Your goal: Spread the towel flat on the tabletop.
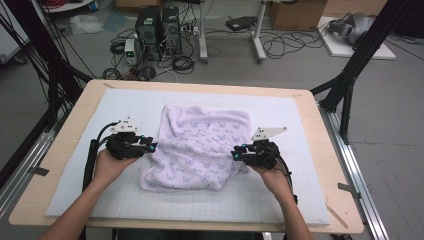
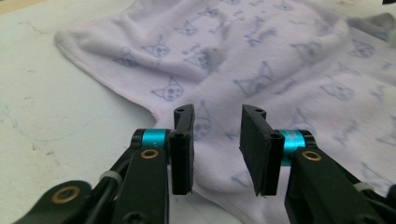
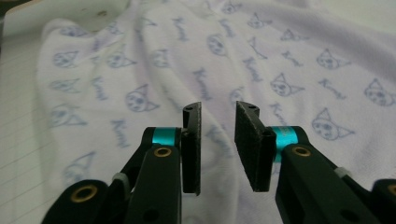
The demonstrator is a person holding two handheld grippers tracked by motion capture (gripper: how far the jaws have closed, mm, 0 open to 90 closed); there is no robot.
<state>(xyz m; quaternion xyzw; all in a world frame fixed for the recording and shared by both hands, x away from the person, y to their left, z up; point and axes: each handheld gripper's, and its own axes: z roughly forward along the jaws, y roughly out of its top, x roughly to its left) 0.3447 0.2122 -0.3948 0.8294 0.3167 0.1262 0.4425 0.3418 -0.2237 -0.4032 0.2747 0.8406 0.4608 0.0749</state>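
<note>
- A pale lilac towel printed with small cat faces lies rumpled in the middle of the white mat that covers the wooden table.
- The left gripper sits at the towel's left edge; in the left gripper view its jaws stand apart over the cloth, gripping nothing.
- The right gripper sits at the towel's right edge, jaws likewise parted above the fabric.
- Whether either gripper's tips touch the towel is hard to tell.
</note>
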